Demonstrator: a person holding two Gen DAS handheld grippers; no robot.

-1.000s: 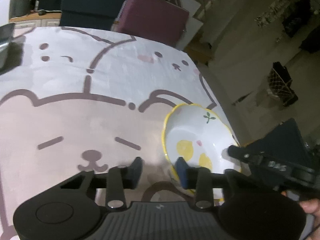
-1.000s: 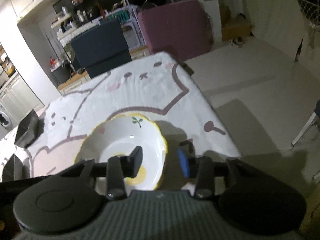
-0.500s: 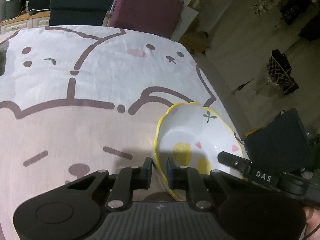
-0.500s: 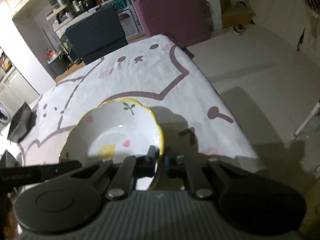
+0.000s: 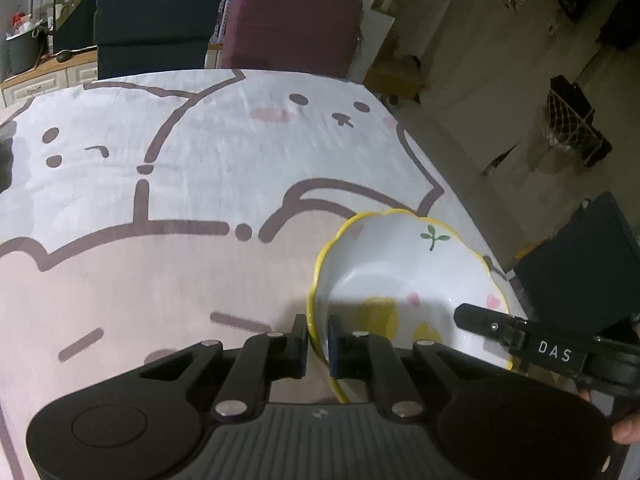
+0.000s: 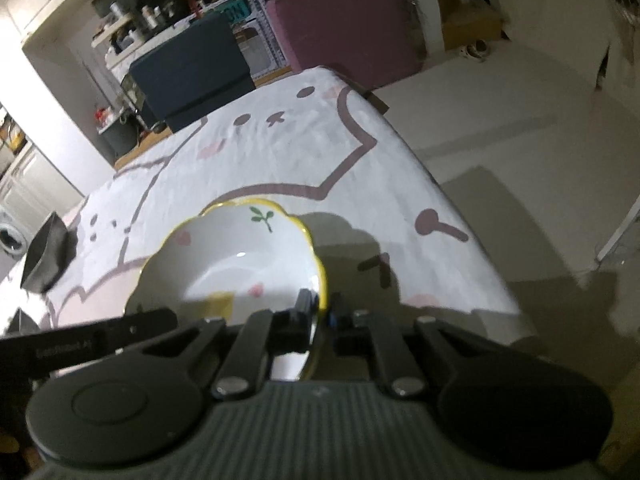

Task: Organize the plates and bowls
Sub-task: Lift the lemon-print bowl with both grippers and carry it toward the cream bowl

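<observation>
Left gripper (image 5: pixel 318 340) and right gripper (image 6: pixel 322 312) each clamp opposite rims of the yellow-rimmed bowl (image 5: pixel 404 280), fingers closed, at the bench's right edge.

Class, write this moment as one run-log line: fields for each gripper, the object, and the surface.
left gripper: shut on bowl rim | right gripper: shut on opposite rim | bowl: yellow-edged, empty | tablecloth: cartoon print

Bowl (image 5: pixel 404 280) on tablecloth (image 5: pixel 200 184), near its right edge; left gripper (image 5: pixel 318 346) on bowl's left rim, right gripper (image 6: pixel 320 320) on its right rim; two chairs (image 5: pixel 288 28) behind tablecloth's far end; box (image 6: pixel 46 254) left of bowl
</observation>
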